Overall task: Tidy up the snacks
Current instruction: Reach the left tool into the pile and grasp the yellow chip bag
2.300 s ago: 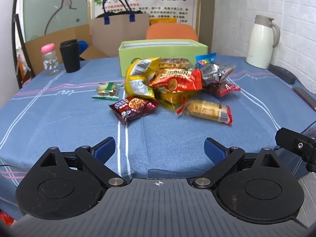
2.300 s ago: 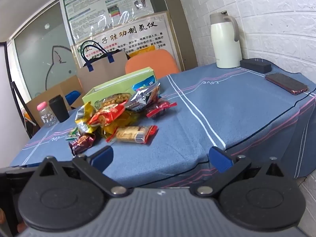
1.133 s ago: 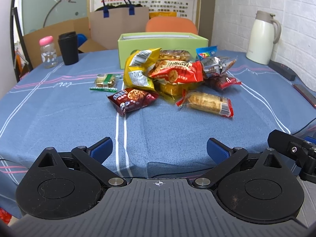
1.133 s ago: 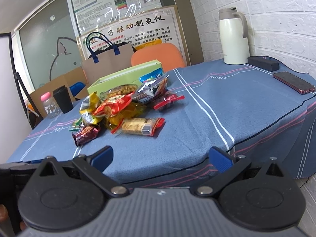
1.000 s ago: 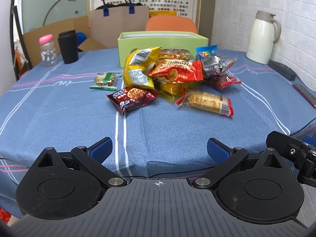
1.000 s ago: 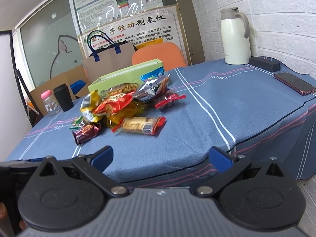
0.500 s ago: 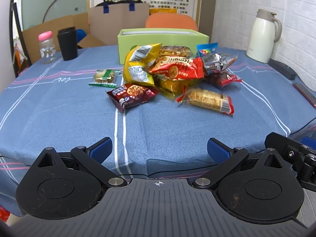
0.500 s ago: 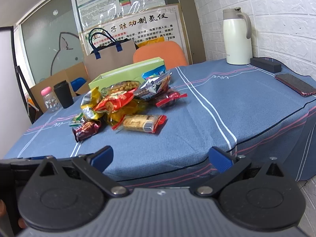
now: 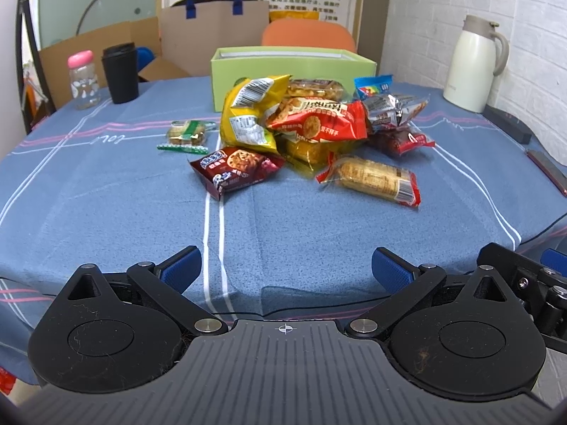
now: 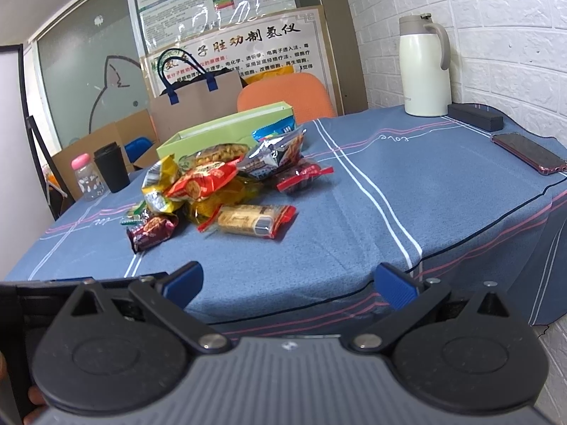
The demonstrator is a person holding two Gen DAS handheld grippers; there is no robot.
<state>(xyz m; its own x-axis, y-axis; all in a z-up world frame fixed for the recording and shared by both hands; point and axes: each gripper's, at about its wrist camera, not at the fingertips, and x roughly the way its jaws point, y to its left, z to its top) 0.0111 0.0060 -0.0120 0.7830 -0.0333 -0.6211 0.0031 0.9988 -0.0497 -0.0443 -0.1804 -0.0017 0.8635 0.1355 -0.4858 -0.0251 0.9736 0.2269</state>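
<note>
Clearly nothing organized yet. Blue-clothed table (image 9: 106,191) loaded with one loose heap of snacks; green box (image 9: 292,67) standing open just behind the heap, contents hidden. Within the heap: yellow bag (image 9: 250,113) leaning on red packet (image 9: 319,120), silver wrapper (image 10: 274,157) toward the box, cracker pack (image 9: 372,179) and maroon cookie pack (image 9: 235,168) lying nearest, small green sweet (image 9: 186,134) apart on the far left. Every piece left to sort. Left gripper (image 9: 285,269) and right gripper (image 10: 288,285) both spread wide, empty, hanging at the near table edge, well short of the heap. Compared with a couple of seconds back: heap unmoved, only drawn slightly nearer and lower in both views.
</note>
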